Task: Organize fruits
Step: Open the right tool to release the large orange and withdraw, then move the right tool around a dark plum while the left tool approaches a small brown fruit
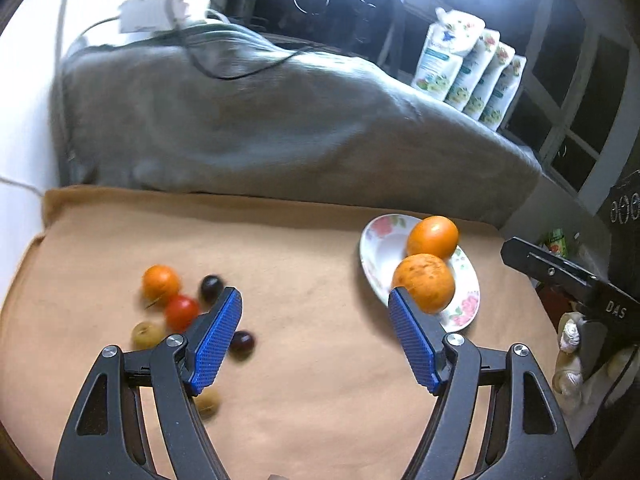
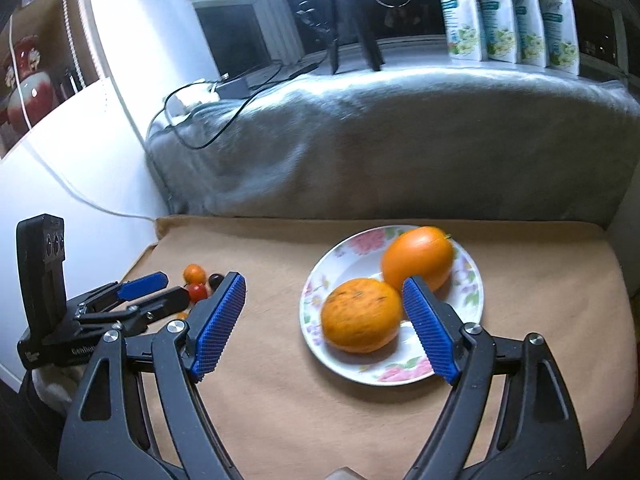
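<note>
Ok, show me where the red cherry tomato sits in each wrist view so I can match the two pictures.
Left wrist view: the red cherry tomato lies lower left on the tan cloth, just below the small orange fruit.
Right wrist view: the tomato is small, left of centre, again just below that orange fruit.
Shared landmark: the floral plate holding two large oranges.

A tan cloth [image 2: 360, 420] covers the desk. Behind it lies a rumpled grey blanket [image 2: 400, 140], with black cables [image 2: 224, 128] trailing across its left end near a white power adapter [image 1: 148, 14]. Four white refill pouches [image 2: 508, 12] printed with green flowers stand upright in a row on the sill of a dark window [image 2: 236, 36]. At far left, a red and white jar [image 2: 28, 92] sits on a shelf.
</note>
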A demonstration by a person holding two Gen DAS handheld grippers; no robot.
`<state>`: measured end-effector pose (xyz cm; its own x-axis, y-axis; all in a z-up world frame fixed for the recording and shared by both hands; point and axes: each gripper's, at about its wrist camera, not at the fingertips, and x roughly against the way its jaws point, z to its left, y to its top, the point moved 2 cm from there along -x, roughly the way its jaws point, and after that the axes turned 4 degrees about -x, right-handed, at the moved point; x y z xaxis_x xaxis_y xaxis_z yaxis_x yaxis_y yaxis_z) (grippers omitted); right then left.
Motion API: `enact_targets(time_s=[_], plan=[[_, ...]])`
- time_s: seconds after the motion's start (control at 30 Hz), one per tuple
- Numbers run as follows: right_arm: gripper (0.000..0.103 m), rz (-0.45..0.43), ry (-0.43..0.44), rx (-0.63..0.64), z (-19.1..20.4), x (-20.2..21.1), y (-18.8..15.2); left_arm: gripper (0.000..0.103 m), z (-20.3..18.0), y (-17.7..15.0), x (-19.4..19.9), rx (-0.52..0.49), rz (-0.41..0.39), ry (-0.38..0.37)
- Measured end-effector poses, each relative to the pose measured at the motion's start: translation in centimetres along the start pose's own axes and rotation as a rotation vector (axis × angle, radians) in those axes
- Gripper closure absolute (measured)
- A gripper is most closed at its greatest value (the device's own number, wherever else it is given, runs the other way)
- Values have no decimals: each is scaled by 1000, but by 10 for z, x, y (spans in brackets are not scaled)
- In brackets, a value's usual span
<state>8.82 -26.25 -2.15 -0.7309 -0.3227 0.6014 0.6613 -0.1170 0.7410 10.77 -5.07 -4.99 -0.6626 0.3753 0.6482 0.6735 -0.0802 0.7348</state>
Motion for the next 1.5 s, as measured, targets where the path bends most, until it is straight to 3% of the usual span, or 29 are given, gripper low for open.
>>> enact_targets(time_s=[0.23, 0.7, 1.0, 1.1, 1.33, 1.5], plan=[[20, 12, 22, 35, 23, -14, -11, 27, 32, -23, 15, 13, -12, 29], [20, 127, 67, 169, 72, -60, -44, 27, 76, -74, 25, 42, 51, 177], [20, 157, 79, 192, 83, -78, -48, 29, 87, -86, 26, 85, 61, 137], [21, 169, 84, 198, 86, -84, -49, 35, 89, -86, 25, 103, 57, 115], [43, 220, 117, 204, 89, -100, -52, 54, 102, -77, 21, 123, 45, 103], [49, 255, 144, 218, 93, -111, -56, 61, 115, -71, 12, 143, 56, 88]])
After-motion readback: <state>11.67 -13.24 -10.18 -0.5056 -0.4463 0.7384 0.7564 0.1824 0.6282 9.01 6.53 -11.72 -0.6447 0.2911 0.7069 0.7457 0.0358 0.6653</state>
